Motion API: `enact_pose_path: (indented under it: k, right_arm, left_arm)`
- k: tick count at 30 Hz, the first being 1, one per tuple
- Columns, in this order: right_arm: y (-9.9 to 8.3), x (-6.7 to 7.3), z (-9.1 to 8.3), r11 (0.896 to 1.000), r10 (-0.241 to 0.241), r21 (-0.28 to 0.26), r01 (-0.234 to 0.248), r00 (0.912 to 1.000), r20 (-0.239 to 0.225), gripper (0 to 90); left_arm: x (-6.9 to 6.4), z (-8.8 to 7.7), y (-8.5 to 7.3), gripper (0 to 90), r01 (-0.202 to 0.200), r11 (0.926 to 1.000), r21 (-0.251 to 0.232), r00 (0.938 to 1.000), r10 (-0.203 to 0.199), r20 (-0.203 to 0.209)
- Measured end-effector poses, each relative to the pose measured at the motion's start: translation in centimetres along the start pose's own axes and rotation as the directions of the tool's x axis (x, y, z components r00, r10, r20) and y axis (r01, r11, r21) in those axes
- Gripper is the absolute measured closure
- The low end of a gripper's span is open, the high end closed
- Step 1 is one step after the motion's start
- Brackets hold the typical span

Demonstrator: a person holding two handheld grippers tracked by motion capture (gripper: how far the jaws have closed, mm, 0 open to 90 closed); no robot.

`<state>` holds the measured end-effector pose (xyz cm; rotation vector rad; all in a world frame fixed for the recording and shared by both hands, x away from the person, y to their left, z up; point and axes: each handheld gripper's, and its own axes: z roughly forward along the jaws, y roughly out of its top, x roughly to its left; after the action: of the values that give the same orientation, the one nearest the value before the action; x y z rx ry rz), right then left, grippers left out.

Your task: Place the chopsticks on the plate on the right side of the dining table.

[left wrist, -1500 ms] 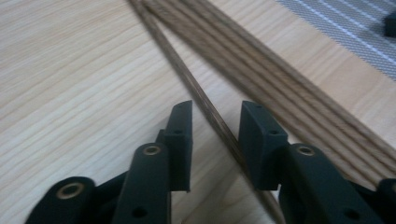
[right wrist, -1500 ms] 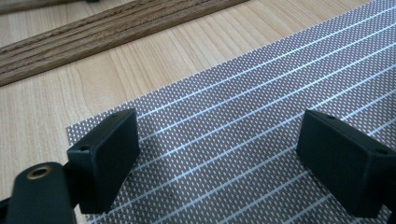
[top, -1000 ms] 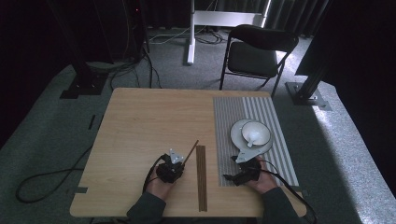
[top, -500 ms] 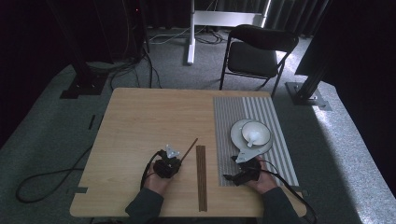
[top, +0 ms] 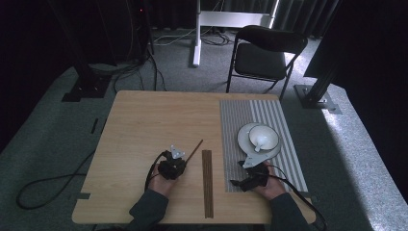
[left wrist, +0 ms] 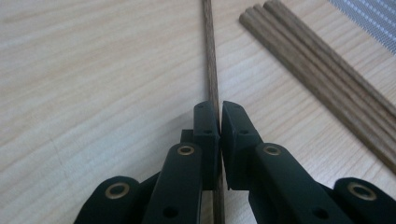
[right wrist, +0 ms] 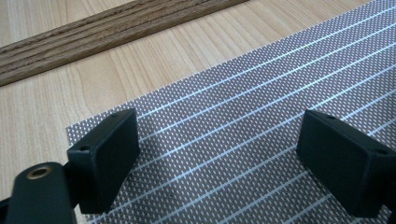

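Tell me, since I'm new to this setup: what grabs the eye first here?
The left claw pinching one wooden stick on the table, beside a bundle of sticks. Next, the white bowl on a plate on the striped mat, with the right claw open nearby.

A grey carpeted floor (top: 57, 144) is seen around the light wooden surface (top: 144, 120), with black cables (top: 43, 187) trailed across it at the lower left. A black folding chair (top: 267, 50) is placed beyond the surface at the upper right, beside a white stand (top: 197, 33), and the back of the room is hung with dark curtains (top: 43, 33).
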<state>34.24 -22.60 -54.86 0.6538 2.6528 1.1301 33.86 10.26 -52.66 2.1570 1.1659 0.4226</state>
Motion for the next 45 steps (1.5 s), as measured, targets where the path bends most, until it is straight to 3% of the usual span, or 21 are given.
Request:
enact_pose_path:
  k: [10,25,45]
  right_arm:
    - [0.0,0.0,0.0,1.0,0.0,0.0,0.0,1.0,0.0,12.3]
    - [0.0,0.0,0.0,1.0,0.0,0.0,0.0,1.0,0.0,12.3]
    - [0.0,0.0,0.0,1.0,-0.002,-0.001,0.002,1.0,0.001,12.2]
  left_arm:
    - [-0.2,-0.3,1.4,85.6,-0.006,0.9995,-0.032,1.0,0.006,0.003]
    - [-1.3,-0.1,4.0,85.6,-0.044,0.996,-0.077,0.9984,0.046,0.032]
    - [-2.2,-0.2,6.2,85.5,-0.076,0.9897,-0.122,0.9948,0.083,0.058]
